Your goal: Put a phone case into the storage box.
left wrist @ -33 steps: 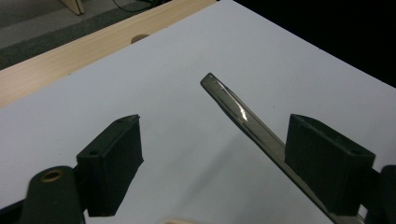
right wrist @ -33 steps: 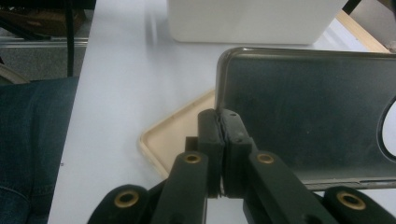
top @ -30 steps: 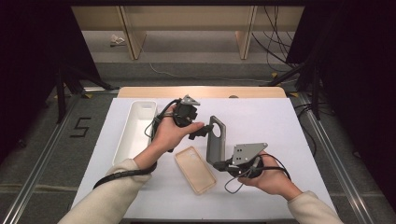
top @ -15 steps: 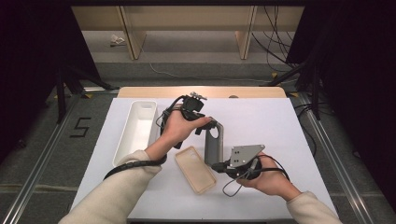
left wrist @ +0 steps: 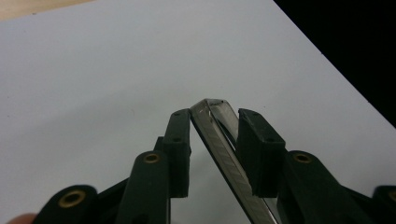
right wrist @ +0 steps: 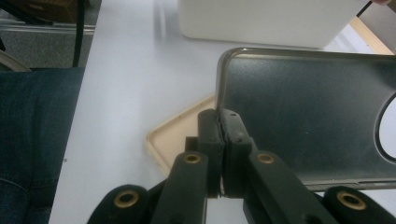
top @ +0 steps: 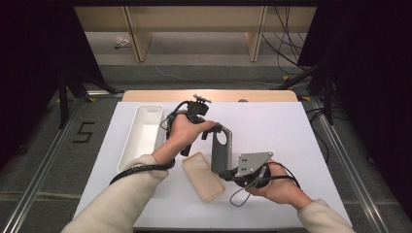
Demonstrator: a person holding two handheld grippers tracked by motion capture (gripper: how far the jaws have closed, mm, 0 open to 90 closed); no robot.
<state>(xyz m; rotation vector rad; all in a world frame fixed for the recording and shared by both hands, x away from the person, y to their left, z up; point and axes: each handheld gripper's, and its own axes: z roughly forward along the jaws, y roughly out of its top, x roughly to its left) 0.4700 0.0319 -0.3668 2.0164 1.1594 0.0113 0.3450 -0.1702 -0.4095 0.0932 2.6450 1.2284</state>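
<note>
I'm working in a lab-style recording bay: a white table on metal rails, black curtains, loose cables, a floor mark "5".

Your right gripper is clamped on the grey phone case; your left gripper's jaws, just closing, straddle its top edge.

Only readable mark I see: a black "5" on the grey floor, left of my table. Nothing legible on anything else.
</note>
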